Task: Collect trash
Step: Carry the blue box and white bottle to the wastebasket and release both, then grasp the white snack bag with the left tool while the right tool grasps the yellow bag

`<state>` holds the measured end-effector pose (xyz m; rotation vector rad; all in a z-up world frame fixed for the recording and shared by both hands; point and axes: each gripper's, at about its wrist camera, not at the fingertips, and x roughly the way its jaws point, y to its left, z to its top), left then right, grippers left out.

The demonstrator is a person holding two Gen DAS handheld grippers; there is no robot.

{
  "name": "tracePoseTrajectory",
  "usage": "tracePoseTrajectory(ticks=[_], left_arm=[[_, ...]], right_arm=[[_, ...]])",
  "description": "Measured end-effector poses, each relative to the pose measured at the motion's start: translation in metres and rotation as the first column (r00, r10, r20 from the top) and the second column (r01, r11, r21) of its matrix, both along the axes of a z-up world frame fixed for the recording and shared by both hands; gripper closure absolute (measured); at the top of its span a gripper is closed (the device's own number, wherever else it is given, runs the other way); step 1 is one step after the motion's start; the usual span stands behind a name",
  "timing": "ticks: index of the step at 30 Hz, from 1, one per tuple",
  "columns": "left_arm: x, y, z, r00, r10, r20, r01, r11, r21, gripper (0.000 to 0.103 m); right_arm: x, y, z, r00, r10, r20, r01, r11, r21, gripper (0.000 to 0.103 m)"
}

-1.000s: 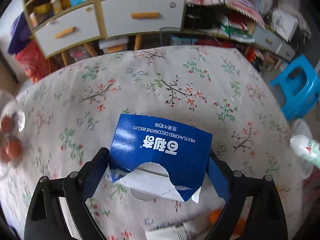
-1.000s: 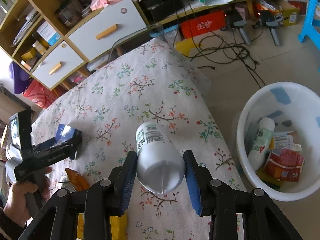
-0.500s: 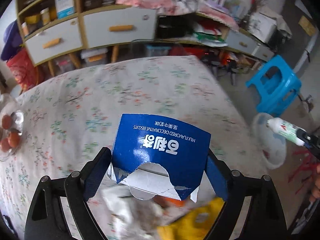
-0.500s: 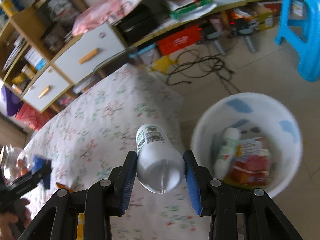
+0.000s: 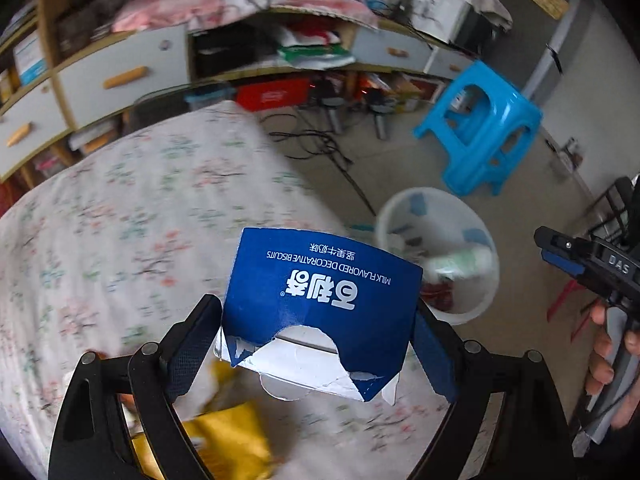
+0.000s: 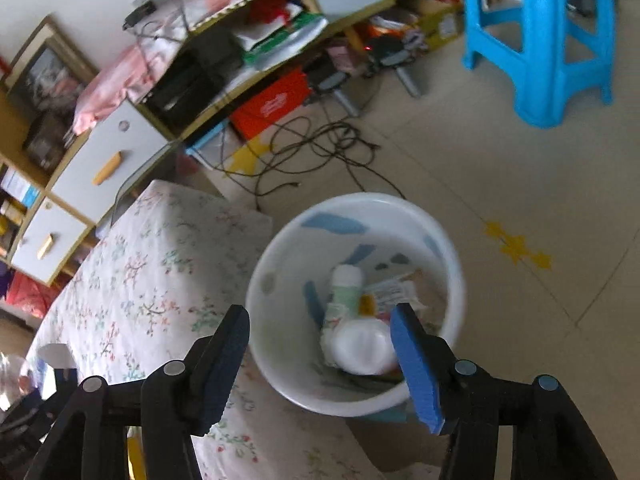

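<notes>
Over bin [image 6: 448, 248]: right gripper [image 6: 320, 360] jaws opening, bottle [image 6: 360, 346] free.

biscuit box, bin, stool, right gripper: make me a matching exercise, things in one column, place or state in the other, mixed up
Things:
1. biscuit box
2. bin
3. stool
4. right gripper

Place or state:
A. on the floor, holding trash
B. jaws opening, nothing between them
C. clamped in the left gripper
D. blue, standing on the floor

Pairs: 1-C, 2-A, 3-D, 4-B
</notes>
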<state>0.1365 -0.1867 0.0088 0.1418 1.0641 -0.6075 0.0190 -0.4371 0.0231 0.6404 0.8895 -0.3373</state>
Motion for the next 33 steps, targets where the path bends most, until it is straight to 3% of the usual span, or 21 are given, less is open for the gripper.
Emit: tracePoseTrajectory(ticks=[11,16,19,22,33], left_arm=[[-0.005,-0.087,-0.027,0.993,-0.08,-0.085,0.078,0.996,-0.031,0.008],[-0.008,-0.118,-0.026,0.991,-0.113,-0.069,0.111,0.993,-0.033,0.006],[-0.009,-0.13,-0.025,0.994,-0.099,-0.036,0.1,0.995,0.007,0.003],[-0.011,-0.132,-0.02,0.996,-0.083,0.007,0.083,0.996,0.028,0.002],[-0.015,-0.083,0.0,0.999,-0.03,0.033,0.029,0.999,0.034,0.0]], right_arm=[[-0.043,-0.032,0.009,0.999,-0.033,-0.034,0.03,0.996,-0.083,0.039],[-0.059,-0.045,0.009,0.997,-0.062,-0.04,0.058,0.995,-0.081,0.039],[-0.063,-0.048,0.01,0.996,-0.074,-0.039,0.071,0.994,-0.077,0.039],[-0.067,-0.05,0.011,0.996,-0.082,-0.034,0.079,0.994,-0.076,0.034],[-0.062,-0.041,0.018,0.998,-0.067,-0.018,0.065,0.994,-0.088,0.031]])
